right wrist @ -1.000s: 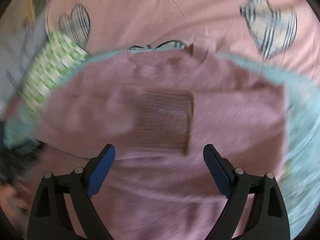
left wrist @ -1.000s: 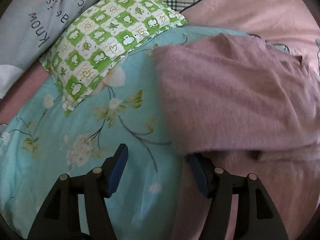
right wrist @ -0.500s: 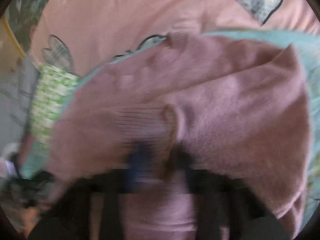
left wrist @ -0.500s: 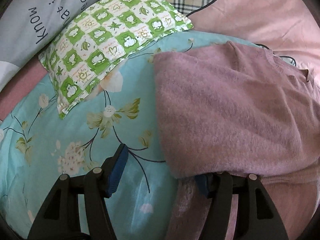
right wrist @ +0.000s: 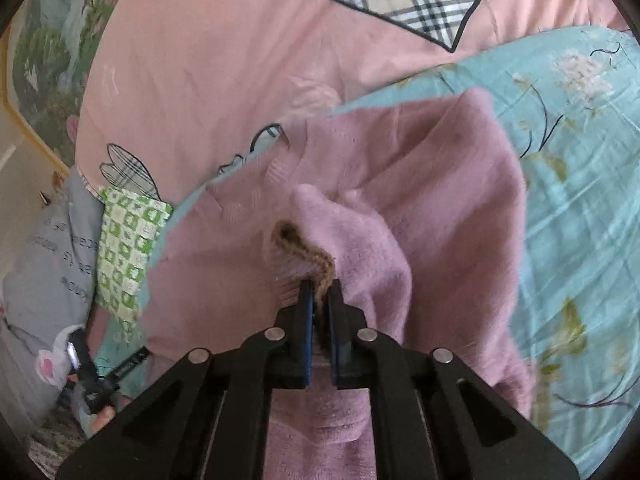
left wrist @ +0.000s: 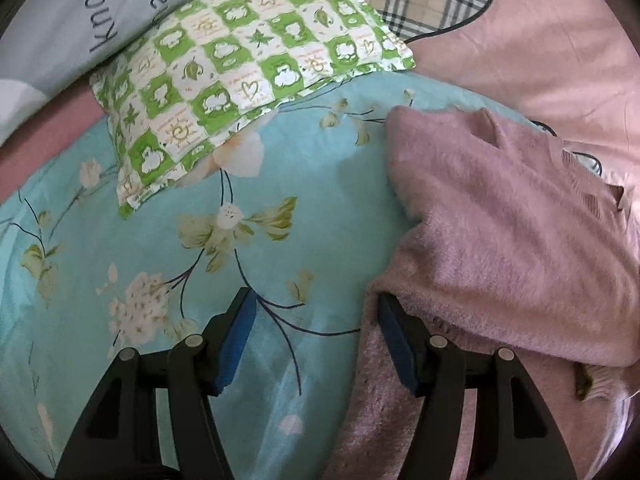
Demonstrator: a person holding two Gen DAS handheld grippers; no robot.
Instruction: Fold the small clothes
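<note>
The left gripper (left wrist: 312,336) hangs over a blue flowery sheet (left wrist: 168,264) w/ its jaws wide apart & nothing between them. Its right finger (left wrist: 394,340) sits tucked under the edge of a fuzzy pink sweater (left wrist: 508,240) — folded over itself. A green checked pillow (left wrist: 240,68) lies farther back, on the sheet's edge.

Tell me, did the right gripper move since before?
Yes. The right gripper swung rightward past the green checked pillow, its jaws just closing on the pink sweater cuff.

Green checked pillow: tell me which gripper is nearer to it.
Left. The left gripper hovers open over the blue floral sheet just below the green checked pillow; the right gripper pinches the pink sweater's cuff, farther off.
</note>
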